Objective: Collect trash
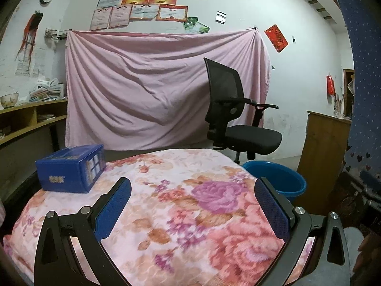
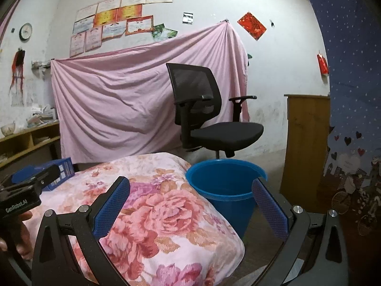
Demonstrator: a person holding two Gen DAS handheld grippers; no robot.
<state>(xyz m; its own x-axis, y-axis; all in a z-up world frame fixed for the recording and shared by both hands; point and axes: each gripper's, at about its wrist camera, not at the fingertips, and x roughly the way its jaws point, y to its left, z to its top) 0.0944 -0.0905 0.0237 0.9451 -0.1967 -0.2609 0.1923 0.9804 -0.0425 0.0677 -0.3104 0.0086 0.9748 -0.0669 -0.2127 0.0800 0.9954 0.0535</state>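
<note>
A blue cardboard box (image 1: 71, 168) lies on the far left of a table under a floral blanket (image 1: 181, 209). My left gripper (image 1: 193, 186) hovers over the blanket with its blue pads wide apart and nothing between them; the box is ahead and to its left. A blue plastic bucket (image 2: 226, 186) stands on the floor at the table's right end. My right gripper (image 2: 191, 187) is open and empty near the table's right corner, the bucket just ahead between its fingers' line of sight. The box (image 2: 60, 170) shows partly behind the left gripper's body (image 2: 26, 193).
A black office chair (image 1: 234, 112) stands behind the table before a pink sheet (image 1: 152, 88) hung on the wall. Wooden shelves (image 1: 26, 119) run along the left, a wooden cabinet (image 2: 307, 143) at the right. A blue starred curtain (image 2: 352, 71) hangs at the far right.
</note>
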